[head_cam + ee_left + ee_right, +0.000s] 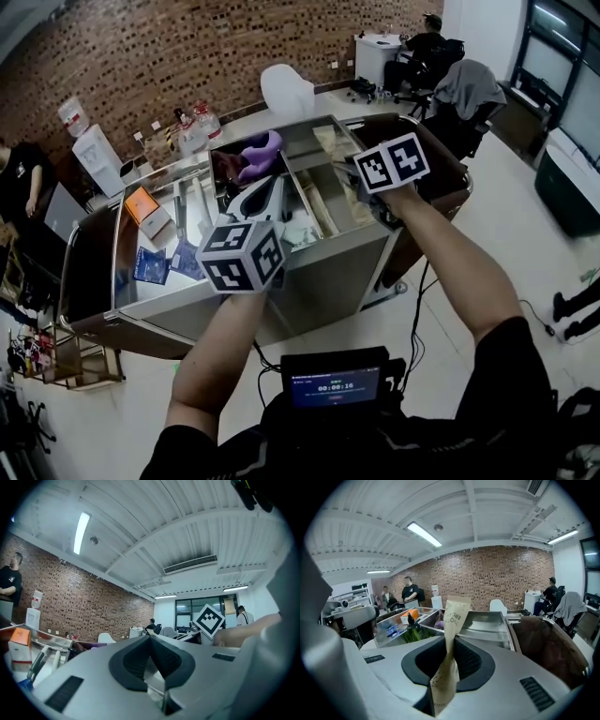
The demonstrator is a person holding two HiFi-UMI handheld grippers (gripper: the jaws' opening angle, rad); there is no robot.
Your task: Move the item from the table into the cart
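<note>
My right gripper (451, 641) is shut on a tan paper toothbrush packet (454, 616), which stands up out of the jaws. Beyond it lies the steel cart (487, 620) with its open compartments. In the head view this gripper (354, 171) hangs over the cart's right part, under its marker cube (392, 161). My left gripper (150, 639) has its black pads together, and nothing sticks out from them. It points level at the brick wall. In the head view it (261, 199) sits over the cart's near middle, above its cube (242, 255).
The cart (309, 272) holds an orange box (142, 204), blue packets (150, 264), a purple item (258, 150) and a green bottle (410, 627). A brown curved table (441, 173) stands to its right. A water dispenser (98, 150), a white chair (286, 89) and people are beyond.
</note>
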